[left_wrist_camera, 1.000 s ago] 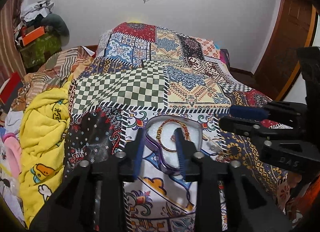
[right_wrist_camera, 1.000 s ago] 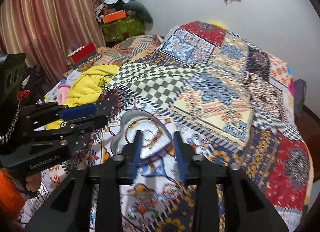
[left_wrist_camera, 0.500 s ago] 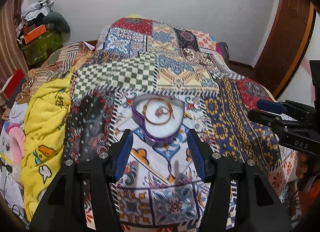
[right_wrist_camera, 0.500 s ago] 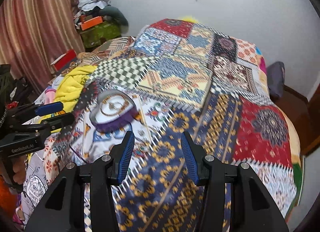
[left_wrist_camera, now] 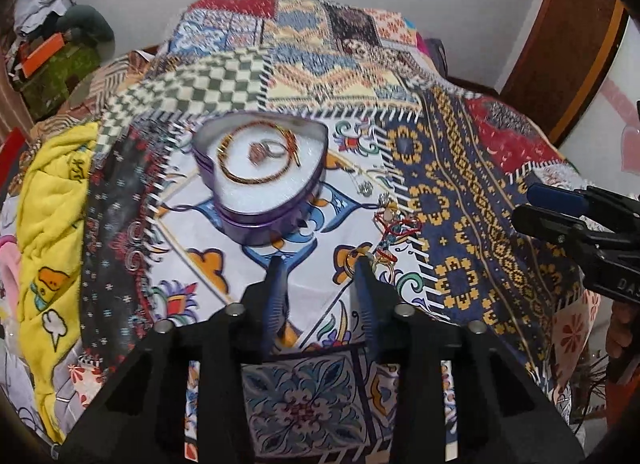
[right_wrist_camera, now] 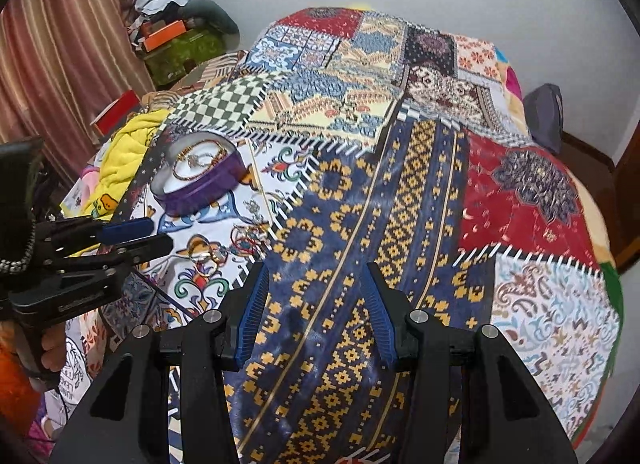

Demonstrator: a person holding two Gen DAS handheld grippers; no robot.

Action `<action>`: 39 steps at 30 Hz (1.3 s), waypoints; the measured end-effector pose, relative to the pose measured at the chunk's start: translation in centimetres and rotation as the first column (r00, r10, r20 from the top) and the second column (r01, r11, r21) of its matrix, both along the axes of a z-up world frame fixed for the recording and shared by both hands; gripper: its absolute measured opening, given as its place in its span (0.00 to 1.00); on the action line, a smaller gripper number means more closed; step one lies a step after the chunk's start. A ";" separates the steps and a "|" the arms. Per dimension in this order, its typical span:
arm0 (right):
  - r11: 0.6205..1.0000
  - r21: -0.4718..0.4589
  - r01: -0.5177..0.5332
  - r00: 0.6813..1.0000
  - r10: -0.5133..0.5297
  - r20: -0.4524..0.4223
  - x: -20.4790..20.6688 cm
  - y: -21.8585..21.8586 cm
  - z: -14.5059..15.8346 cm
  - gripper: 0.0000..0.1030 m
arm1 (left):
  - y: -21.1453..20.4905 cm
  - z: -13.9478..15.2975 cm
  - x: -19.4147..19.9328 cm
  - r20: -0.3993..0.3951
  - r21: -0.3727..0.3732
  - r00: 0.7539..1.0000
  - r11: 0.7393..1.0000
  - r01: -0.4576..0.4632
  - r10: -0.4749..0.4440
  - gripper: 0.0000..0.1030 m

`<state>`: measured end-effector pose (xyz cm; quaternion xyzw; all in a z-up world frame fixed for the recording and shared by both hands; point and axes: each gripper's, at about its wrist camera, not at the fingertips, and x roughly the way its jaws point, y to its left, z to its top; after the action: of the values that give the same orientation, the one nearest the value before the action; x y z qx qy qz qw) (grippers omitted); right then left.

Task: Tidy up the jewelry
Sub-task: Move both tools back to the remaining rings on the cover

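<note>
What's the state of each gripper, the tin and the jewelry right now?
left gripper: open, empty, low over the bedspread.
right gripper: open, empty.
heart-shaped purple tin: lid off, upright on the bedspread.
bangle: inside the tin.
ring: inside the tin.
loose jewelry: on the bedspread, outside the tin.

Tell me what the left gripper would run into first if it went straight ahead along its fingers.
Most likely the purple heart-shaped tin, which sits directly ahead of the open left gripper on the patchwork bedspread. Depth is unclear, so its tips could touch the bedspread before reaching the tin.
</note>
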<state>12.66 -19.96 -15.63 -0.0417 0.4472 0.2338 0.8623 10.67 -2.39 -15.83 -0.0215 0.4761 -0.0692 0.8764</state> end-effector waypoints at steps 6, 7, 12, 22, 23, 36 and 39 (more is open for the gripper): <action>1.000 0.009 -0.024 0.999 0.025 -0.046 0.1 0.6 -1.5 0.43 | -1.0 -1.2 0.9 -0.016 0.015 0.999 0.999 0.040 -0.040 0.27; 0.999 0.011 -0.031 0.998 0.031 -0.051 0.1 0.8 -1.7 0.43 | -1.2 -1.4 1.1 -0.019 0.016 0.999 0.999 0.047 -0.046 0.27; 0.997 0.027 -0.065 0.995 0.067 -0.067 -0.2 1.9 -2.2 0.43 | -1.9 -2.2 1.7 -0.020 0.067 0.998 0.996 0.064 -0.063 0.16; 0.988 0.063 -0.139 0.983 0.145 -0.108 -0.6 4.7 -2.7 0.43 | -0.1 -1.8 0.7 0.005 0.048 0.999 0.998 0.036 -0.037 0.03; 0.987 0.071 -0.145 0.980 0.153 -0.123 -0.6 5.1 -2.9 0.43 | 0.2 -1.7 0.5 0.008 0.043 1.000 0.999 0.029 -0.030 0.03; 0.984 0.061 -0.168 0.976 0.175 -0.133 -0.1 8.4 -4.2 0.28 | 2.4 -1.7 -1.1 -0.002 -0.010 1.000 1.000 -0.005 0.005 0.01; 0.986 0.045 -0.161 0.979 0.165 -0.121 0.2 8.3 -4.4 0.17 | 2.5 -1.6 -1.2 -0.006 -0.016 1.000 1.000 -0.006 0.006 0.01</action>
<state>12.83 -11.63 -20.02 -0.0482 0.4910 0.3136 0.8113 9.49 0.08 -17.46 -0.0303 0.4782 -0.0703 0.8749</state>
